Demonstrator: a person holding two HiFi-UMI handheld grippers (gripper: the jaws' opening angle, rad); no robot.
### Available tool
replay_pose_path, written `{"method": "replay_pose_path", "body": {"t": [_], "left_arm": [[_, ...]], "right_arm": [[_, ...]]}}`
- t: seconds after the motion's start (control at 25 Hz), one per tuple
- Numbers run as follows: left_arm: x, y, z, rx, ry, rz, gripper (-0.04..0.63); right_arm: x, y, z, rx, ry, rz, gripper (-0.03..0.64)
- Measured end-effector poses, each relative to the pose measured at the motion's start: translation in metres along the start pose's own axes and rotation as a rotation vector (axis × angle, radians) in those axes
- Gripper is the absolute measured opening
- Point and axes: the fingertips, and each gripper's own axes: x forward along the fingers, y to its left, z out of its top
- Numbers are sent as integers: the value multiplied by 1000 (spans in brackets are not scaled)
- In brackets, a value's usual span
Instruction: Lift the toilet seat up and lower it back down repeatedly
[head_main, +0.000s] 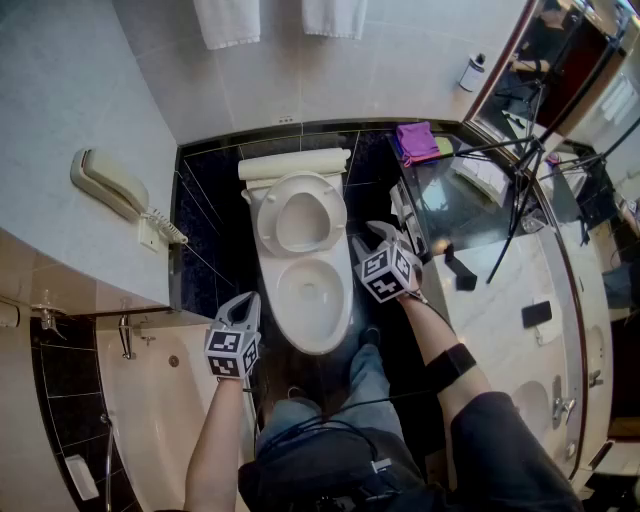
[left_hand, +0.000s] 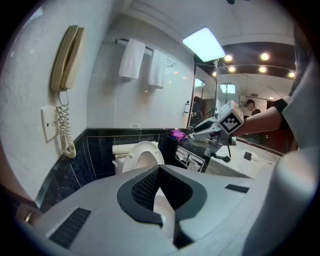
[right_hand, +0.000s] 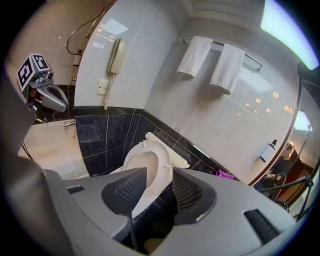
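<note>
Head view places your left gripper (head_main: 240, 308), jaws parted and empty, beside the front left rim of the bowl (head_main: 312, 345), well apart from the toilet seat (head_main: 300, 185). The seat stands raised at the back of the bowl, its long axis running away from you. Your right gripper (head_main: 380, 233), jaws spread wide and clamping nothing, sits near the seat's right edge. Judge it the nearer tool for lowering.

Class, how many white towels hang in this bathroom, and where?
2. Both hang side by side on the rail above the toilet: one towel nearer the wall phone, the other nearer the mirror. None seems hidden.
</note>
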Motion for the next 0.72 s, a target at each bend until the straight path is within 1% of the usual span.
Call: {"method": "replay_pose_path", "body": {"t": [0.08,0.24,0.36,0.48,0.56,0.72], "left_arm": [[14,5,2,0,-6,15,-2],[54,11,3,-13,1,53,-2],[83,6,1,-25,24,80,-2],[110,2,4,-14,45,109,-2],[129,2,7,-6,56,126,-2],[164,7,11,-15,62,154,-2]], "right_arm": [[29,-12,0,-53,5,-7,193],[87,-42,11,-142,-3,-2,193],[131,-53,10,-187,3,38,193],[172,-63,9,-213,5,80,195],[197,-66,9,-236,3,102,195],[241,-66,7,-271,-2,143,193]]}}
